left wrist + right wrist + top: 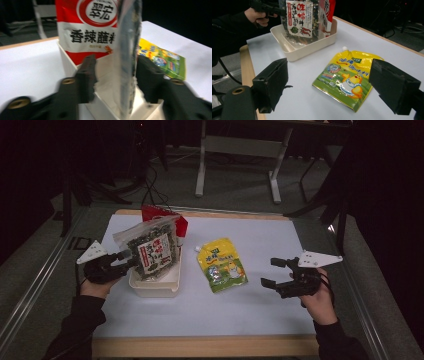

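The left gripper (131, 260), jaws parted around the clear seaweed-snack bag (150, 251) standing in the white tray (155, 287) against a red pouch (165, 215), may let it topple. The right gripper (270, 272) waits, jaws apart, beside the yellow spouted pouch (222, 265).

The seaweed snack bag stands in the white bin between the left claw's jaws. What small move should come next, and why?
Probably draw the left claw straight back from the seaweed snack bag. Its jaws stand apart, clear of the bag, which already stands in the white bin in front of the red pouch. The yellow spout pouch lies flat before the open right claw.
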Demonstrator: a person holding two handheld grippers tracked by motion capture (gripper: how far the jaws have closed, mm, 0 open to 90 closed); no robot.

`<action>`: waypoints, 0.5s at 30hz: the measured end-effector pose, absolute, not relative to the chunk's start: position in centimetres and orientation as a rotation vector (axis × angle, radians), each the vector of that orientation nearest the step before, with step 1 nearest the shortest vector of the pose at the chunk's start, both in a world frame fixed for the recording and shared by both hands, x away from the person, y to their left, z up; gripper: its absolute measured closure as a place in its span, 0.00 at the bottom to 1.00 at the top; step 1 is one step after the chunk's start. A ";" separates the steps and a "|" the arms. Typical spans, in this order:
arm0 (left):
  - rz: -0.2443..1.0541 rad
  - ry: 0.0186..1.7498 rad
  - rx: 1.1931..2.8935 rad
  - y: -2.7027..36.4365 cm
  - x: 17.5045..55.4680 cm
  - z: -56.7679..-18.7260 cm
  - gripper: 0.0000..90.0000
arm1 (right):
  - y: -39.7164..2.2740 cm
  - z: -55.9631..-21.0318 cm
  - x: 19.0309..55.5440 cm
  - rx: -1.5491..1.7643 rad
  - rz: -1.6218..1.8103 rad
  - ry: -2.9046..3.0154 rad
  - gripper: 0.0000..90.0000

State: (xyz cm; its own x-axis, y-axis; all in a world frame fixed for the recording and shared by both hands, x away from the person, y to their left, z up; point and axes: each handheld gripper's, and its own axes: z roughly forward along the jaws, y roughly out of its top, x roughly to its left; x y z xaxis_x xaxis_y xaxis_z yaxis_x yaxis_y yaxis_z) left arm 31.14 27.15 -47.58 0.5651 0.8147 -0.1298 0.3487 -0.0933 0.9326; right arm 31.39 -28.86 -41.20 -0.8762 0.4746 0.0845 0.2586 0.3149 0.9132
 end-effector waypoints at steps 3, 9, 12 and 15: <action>0.530 0.987 1.654 27.3 30.7 -47.2 0.47 | -28.9 -41.3 31.4 0.684 1.598 2.384 0.17; 0.558 0.999 1.615 27.4 29.3 -46.7 0.24 | -29.0 -41.4 31.3 0.709 1.574 2.393 0.16; 0.573 1.019 1.614 27.3 28.2 -46.5 0.10 | -29.0 -41.5 31.3 0.730 1.574 2.398 0.15; 0.557 1.028 1.608 27.1 27.1 -46.5 0.02 | -29.0 -41.6 31.4 0.757 1.573 2.400 0.14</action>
